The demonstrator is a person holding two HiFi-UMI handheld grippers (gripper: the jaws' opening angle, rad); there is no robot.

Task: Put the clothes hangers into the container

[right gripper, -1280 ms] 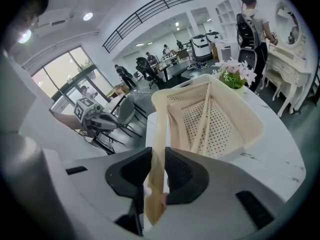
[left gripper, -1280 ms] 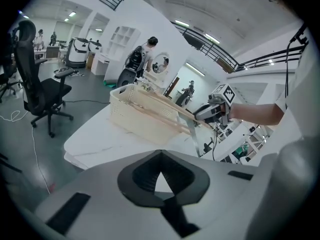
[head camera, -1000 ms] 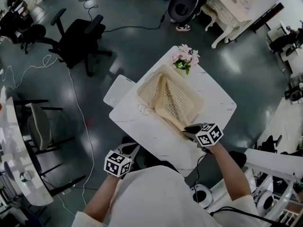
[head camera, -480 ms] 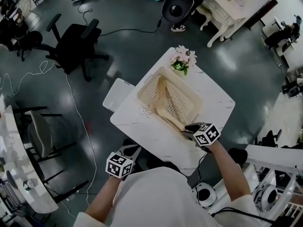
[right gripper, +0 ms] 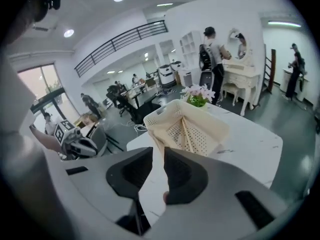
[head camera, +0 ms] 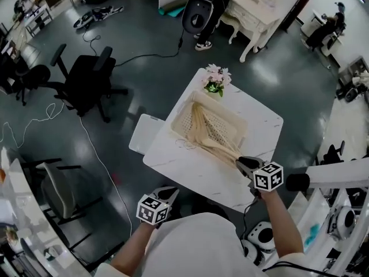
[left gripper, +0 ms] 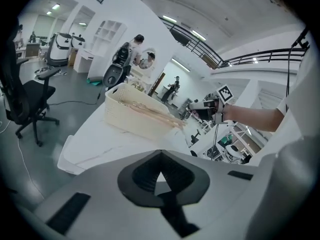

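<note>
A cream perforated basket (head camera: 222, 106) stands on the white marble table (head camera: 184, 166). Several wooden hangers (head camera: 207, 136) lie in it, their ends sticking out over its near right corner. My right gripper (head camera: 243, 162) hovers just off that corner, clear of the hangers. In the right gripper view its jaws (right gripper: 159, 155) have just been closing, but a narrow gap with nothing in it remains, and the basket (right gripper: 212, 129) lies ahead. My left gripper (head camera: 169, 191) hangs at the table's near edge. Its jaws (left gripper: 160, 156) are shut and empty, and the hangers (left gripper: 152, 112) show beyond them.
A pot of pink flowers (head camera: 215, 81) stands at the table's far corner behind the basket. A white tray (head camera: 146, 133) juts out at the table's left side. A black office chair (head camera: 86, 81) and cables are on the floor to the left, white furniture to the right.
My right gripper has lifted off the basket's near corner and drawn back to the right. The hanger ends now rest over that corner. My left gripper has shifted a little.
</note>
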